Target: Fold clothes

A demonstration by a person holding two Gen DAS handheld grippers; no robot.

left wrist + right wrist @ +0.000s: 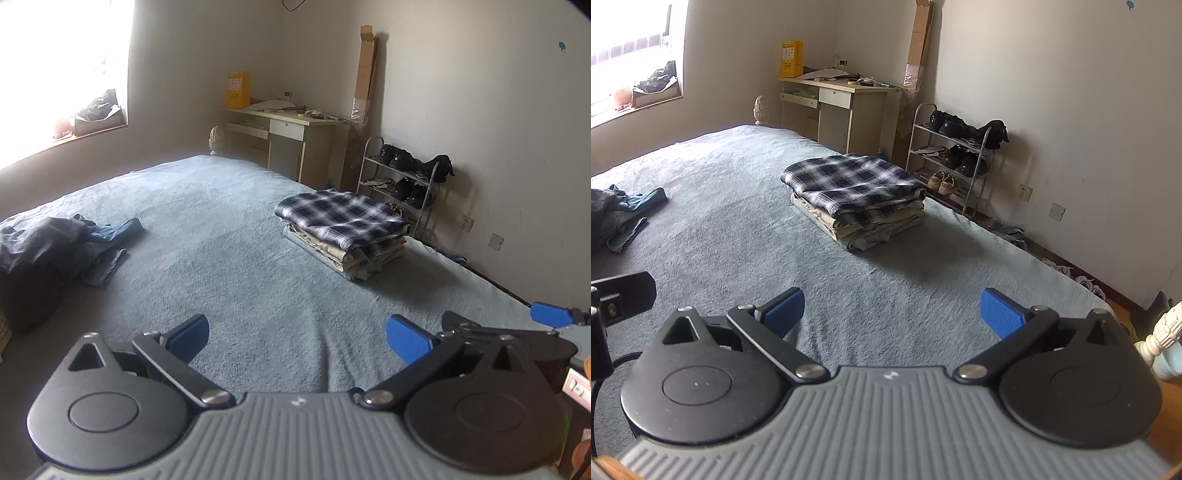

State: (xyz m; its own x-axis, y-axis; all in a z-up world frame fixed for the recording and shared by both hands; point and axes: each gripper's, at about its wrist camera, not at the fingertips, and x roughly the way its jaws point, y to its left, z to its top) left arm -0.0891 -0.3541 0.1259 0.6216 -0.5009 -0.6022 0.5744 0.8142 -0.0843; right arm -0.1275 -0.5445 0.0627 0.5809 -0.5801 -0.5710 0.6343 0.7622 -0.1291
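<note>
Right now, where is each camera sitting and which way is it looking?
Left wrist: sits on the left gripper, looking across the bed; its open fingers and the right gripper's tip show.
Right wrist: sits on the right gripper, facing the same way; its open fingers show.
Both see the folded stack, the unfolded pile and the shoe rack.
</note>
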